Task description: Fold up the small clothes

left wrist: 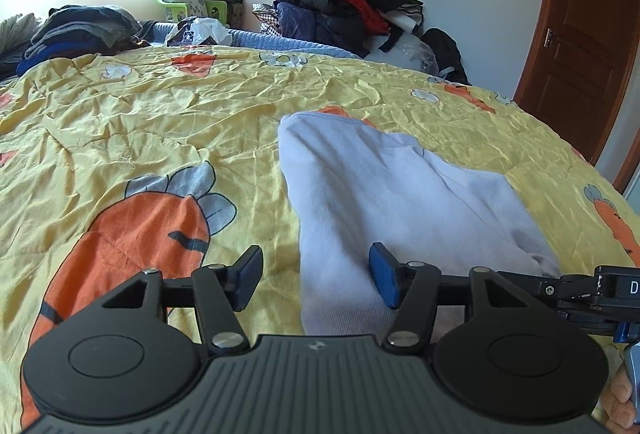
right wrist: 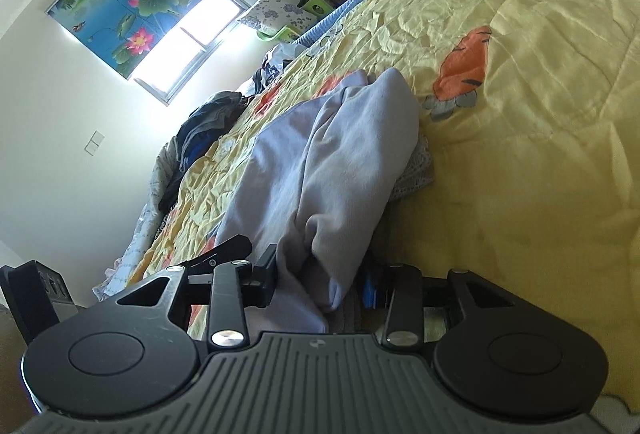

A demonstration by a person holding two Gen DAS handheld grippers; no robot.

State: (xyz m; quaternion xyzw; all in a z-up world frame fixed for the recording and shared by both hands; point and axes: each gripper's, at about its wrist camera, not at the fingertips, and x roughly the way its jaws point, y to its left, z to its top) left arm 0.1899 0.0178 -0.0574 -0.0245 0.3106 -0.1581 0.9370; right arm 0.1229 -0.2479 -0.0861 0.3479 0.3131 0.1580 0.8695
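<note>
Bedroom, bed (left wrist: 160, 121) covered by a yellow carrot-print quilt; the left gripper (left wrist: 316, 280) hovered with jaws wide apart and nothing held, straddling the near left edge of a pale lavender garment (left wrist: 380, 193) lying flat on the quilt. The right gripper (right wrist: 320, 282) was closed on a bunched fold of that garment (right wrist: 328, 169). Farther back, a clothes pile (left wrist: 340, 1) sat against the wall.

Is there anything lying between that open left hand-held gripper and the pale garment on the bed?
Nothing visible. The left hand-held gripper hangs open right over the near edge of the pale garment.
</note>
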